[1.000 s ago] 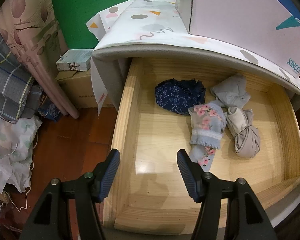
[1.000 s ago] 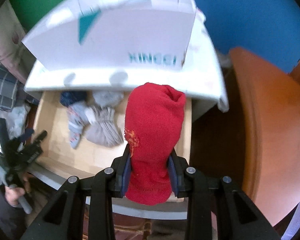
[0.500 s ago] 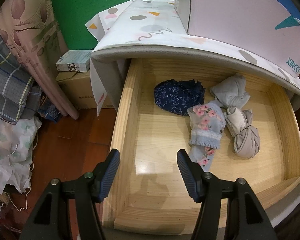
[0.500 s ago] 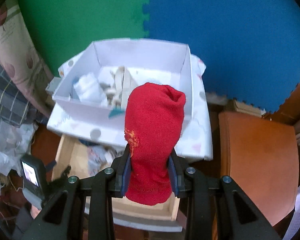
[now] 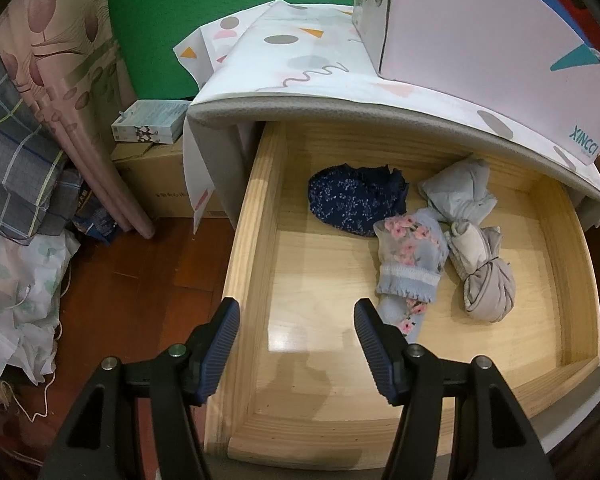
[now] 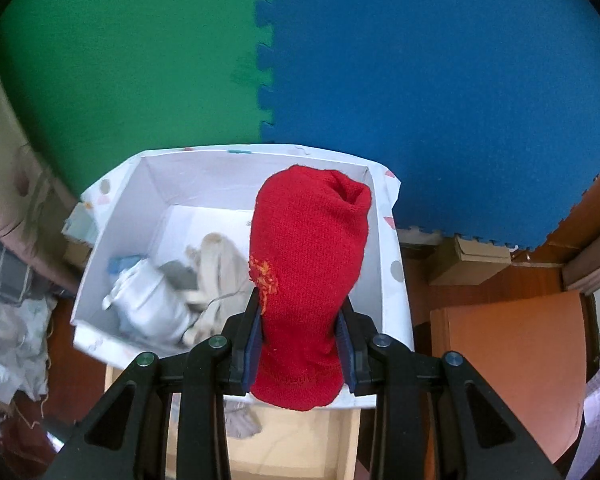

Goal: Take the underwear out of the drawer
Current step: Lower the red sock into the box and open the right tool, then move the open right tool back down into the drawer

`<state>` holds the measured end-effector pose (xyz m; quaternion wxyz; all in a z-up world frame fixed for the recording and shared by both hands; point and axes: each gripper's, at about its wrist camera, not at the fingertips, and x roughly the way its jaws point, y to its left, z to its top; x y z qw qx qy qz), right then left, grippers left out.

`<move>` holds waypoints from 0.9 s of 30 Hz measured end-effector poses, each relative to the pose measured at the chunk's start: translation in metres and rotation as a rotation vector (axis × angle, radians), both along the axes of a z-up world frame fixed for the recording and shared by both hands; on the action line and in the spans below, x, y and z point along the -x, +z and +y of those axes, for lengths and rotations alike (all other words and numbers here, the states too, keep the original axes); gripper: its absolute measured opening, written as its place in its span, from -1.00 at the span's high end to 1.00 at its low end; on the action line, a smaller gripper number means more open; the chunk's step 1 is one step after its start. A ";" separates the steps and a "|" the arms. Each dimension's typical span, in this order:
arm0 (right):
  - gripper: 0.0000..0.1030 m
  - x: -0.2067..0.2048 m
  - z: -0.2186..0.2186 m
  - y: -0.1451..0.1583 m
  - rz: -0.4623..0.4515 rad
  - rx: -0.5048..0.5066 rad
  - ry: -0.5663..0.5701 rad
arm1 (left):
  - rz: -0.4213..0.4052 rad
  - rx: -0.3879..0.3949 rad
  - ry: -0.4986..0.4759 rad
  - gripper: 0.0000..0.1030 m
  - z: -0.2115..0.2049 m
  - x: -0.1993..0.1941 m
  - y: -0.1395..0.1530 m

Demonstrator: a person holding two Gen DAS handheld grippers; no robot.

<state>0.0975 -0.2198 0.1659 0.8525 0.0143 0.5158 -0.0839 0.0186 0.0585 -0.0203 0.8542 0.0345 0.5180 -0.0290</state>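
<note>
- Right tongs (image 6: 300, 344) clamped on red knitted roll of underwear (image 6: 308, 280), long axis upright, directly above white open box (image 6: 116, 280).
- Left tongs (image 5: 296, 340) wide apart, empty, over pale wooden drawer (image 5: 252, 240).

Left tool (image 5: 296, 338) black-framed, ribbed navy pads, silver screws, right tool (image 6: 300, 334) alike

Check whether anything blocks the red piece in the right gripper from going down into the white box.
Nothing visible does. The right gripper has its jaws shut on the red knit piece, held above the open-topped white box. The box has no lid; a few light garments lie on its left side, with bare floor beside them.
</note>
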 end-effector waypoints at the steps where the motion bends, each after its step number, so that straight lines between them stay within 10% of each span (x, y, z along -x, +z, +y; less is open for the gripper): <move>1: 0.42 -0.005 -0.002 -0.006 0.009 -0.002 -0.005 | -0.001 0.003 0.001 -0.18 0.000 0.000 0.000; 12: 0.22 -0.028 -0.016 -0.055 0.038 -0.020 -0.037 | 0.005 -0.002 -0.002 -0.18 -0.002 -0.001 -0.003; 27: -0.11 0.026 -0.009 -0.020 -0.018 -0.018 0.031 | 0.008 -0.022 -0.008 -0.18 -0.004 -0.001 -0.007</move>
